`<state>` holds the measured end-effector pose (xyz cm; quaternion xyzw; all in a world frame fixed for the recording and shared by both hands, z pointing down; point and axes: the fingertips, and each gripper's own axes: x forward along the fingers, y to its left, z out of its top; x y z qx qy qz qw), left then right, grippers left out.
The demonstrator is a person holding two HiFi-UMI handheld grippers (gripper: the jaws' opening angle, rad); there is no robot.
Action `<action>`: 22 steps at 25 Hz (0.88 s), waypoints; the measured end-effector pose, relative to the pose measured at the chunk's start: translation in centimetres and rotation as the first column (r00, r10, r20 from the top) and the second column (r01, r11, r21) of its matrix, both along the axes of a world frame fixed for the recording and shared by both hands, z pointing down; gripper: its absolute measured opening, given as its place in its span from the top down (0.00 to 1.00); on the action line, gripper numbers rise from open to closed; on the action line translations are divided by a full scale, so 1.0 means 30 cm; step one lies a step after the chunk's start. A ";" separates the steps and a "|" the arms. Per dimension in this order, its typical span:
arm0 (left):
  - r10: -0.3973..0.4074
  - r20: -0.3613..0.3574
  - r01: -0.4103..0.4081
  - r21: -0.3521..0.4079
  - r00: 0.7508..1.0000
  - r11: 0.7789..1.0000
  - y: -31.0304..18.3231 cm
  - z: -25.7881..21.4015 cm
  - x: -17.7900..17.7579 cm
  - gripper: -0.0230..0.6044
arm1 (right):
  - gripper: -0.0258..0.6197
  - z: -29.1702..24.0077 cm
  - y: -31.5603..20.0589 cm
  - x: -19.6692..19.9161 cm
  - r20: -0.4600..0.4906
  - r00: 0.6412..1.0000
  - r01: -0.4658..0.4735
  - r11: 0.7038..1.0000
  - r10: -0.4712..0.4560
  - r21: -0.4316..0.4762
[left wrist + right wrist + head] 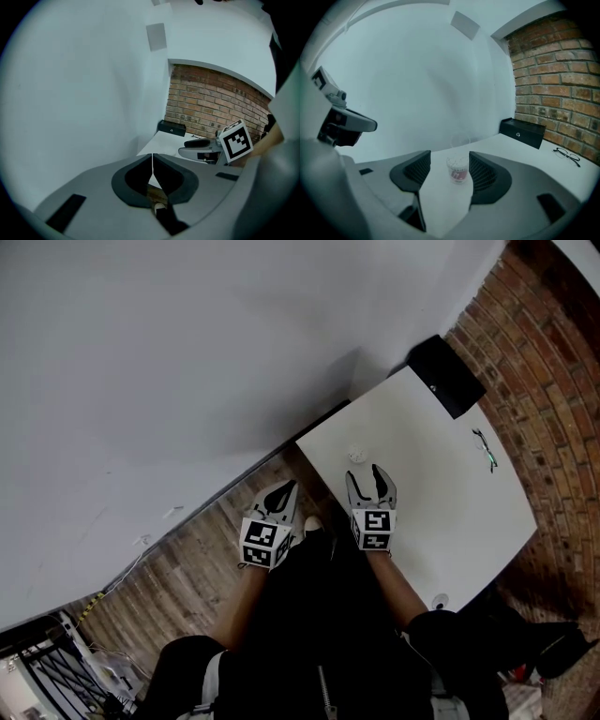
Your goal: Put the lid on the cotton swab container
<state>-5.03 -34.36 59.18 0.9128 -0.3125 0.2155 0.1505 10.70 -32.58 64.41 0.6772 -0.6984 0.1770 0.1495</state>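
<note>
Nearest to us is our own dark clothing (pixel 319 643), filling the head view at 6 o'clock. Just beyond it we hold the left claw (pixel 284 488) over the wooden floor (pixel 187 568), off the counter's edge. The left gripper view shows its jaws pressed together with nothing between them. At its 3 o'clock, the right claw (pixel 367 474) sits over the near corner of the white counter (pixel 450 512), jaws spread wide. In the right gripper view the cotton swab container (pixel 458 169) stands upright on the counter in the gap between those jaws. It is clear of the 9 o'clock jaw; whether it touches the other we cannot tell. Beyond it, at 12 o'clock, a faint clear ring (pixel 460 139) lies on the counter; we take it for the lid but cannot be sure. A black box (pixel 446 376) sits at the counter's far end, at 1 o'clock, beside the brick wall (pixel 553 399), with glasses (pixel 485 448) lying nearer us.
</note>
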 end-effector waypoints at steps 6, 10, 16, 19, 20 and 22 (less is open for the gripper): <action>-0.018 0.014 0.018 -0.013 1.000 1.000 0.012 0.014 -0.035 0.94 | 0.58 0.098 -0.023 0.016 0.006 1.000 -0.023 0.997 0.023 -0.075; -0.039 0.024 0.039 -0.026 0.999 0.999 0.016 0.031 -0.068 0.94 | 0.58 0.146 -0.033 0.015 0.012 1.000 -0.024 0.993 0.026 -0.113; -0.060 0.040 0.062 -0.042 0.997 0.997 0.020 0.051 -0.101 0.94 | 0.58 0.238 -0.064 0.033 0.019 0.999 -0.033 0.982 0.037 -0.187; -0.079 0.050 0.082 -0.051 0.996 0.995 0.019 0.061 -0.129 0.94 | 0.58 0.266 -0.087 0.034 0.018 0.999 -0.028 0.979 0.032 -0.203; -0.085 0.053 0.088 -0.053 0.995 0.995 0.019 0.064 -0.137 0.94 | 0.58 0.273 -0.092 0.035 0.018 0.999 -0.029 0.978 0.034 -0.208; -0.092 0.060 0.096 -0.057 0.994 0.994 0.023 0.070 -0.151 0.94 | 0.58 0.289 -0.099 0.036 0.029 0.999 -0.032 0.975 0.040 -0.221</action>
